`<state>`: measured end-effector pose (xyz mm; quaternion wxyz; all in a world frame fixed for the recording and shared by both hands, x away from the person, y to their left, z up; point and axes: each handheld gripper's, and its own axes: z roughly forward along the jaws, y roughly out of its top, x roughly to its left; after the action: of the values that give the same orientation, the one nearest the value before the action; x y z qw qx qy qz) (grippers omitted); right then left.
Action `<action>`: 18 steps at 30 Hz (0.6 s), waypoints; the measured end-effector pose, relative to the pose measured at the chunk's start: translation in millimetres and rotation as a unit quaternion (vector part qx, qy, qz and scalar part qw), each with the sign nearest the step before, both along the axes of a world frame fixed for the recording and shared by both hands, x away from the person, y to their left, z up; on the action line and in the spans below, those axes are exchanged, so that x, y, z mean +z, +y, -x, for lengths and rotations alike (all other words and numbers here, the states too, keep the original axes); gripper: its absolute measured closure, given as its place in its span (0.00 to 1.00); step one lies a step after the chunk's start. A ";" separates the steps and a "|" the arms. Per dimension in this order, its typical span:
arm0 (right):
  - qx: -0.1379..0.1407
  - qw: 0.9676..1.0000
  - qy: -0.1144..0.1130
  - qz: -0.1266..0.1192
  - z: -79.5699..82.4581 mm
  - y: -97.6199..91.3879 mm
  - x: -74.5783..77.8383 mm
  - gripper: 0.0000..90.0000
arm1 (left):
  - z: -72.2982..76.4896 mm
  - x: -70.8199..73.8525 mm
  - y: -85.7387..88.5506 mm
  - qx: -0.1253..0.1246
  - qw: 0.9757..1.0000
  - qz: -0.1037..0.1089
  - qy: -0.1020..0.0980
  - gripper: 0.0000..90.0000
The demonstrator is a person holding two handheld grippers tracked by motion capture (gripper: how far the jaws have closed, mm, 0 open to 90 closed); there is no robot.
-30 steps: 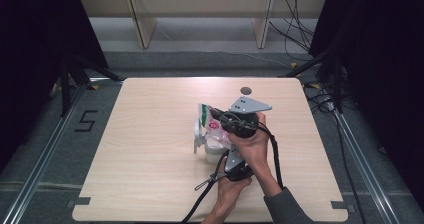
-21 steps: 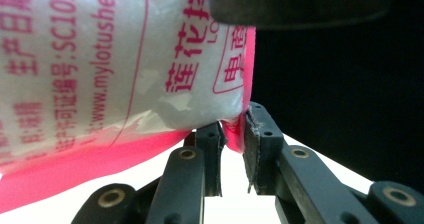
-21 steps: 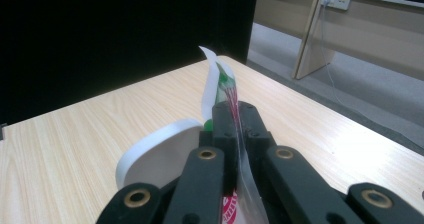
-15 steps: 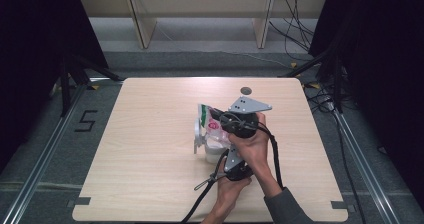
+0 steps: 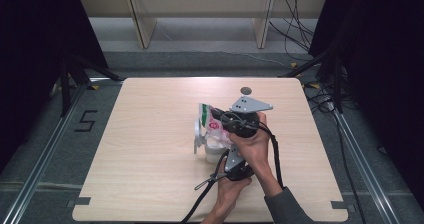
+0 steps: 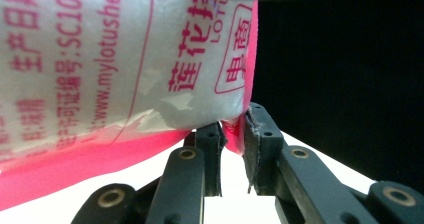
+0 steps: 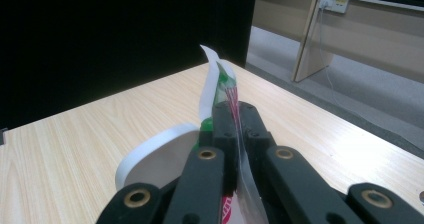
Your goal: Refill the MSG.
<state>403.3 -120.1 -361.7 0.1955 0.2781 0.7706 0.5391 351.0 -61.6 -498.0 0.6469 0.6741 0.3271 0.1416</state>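
On the wooden table [image 5: 150, 149], a white cup [image 7: 150, 149] sits just below both grippers. The right gripper [image 7: 235, 119] is clamped on the seasoning packet [image 6: 115, 54] top; the left gripper [image 6: 232, 134] pinches its pink corner. A slip could spill powder beside the cup.

The table [image 5: 150, 149] is a light wood-grain top with rounded corners, standing on a grey floor [image 5: 60, 149] (a black "5" [image 5: 85, 120] is marked on the floor just off its left edge). A white cup [image 5: 212, 151] stands on it a little right of the middle. A small dark round disc [image 5: 245, 90] sits in the top near the far edge. Small notches mark the near edge by both corners.
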 end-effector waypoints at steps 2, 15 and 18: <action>0.002 1.000 0.000 -0.001 -0.1 -0.3 0.0 0.99 | 0.3 0.0 -0.3 -0.001 1.000 0.001 -0.001 0.87; 0.001 1.000 -0.006 -0.005 0.6 -3.2 3.2 0.99 | 0.6 -0.2 -0.3 -0.002 1.000 0.006 -0.001 0.87; -0.001 1.000 -0.007 -0.006 0.9 -4.2 4.0 0.99 | 0.9 -0.3 -0.4 -0.002 1.000 0.006 -0.002 0.87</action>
<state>402.5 -124.2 -357.7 0.2001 0.2758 0.7657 0.5456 350.1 -62.1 -498.3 0.6521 0.6705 0.3251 0.1397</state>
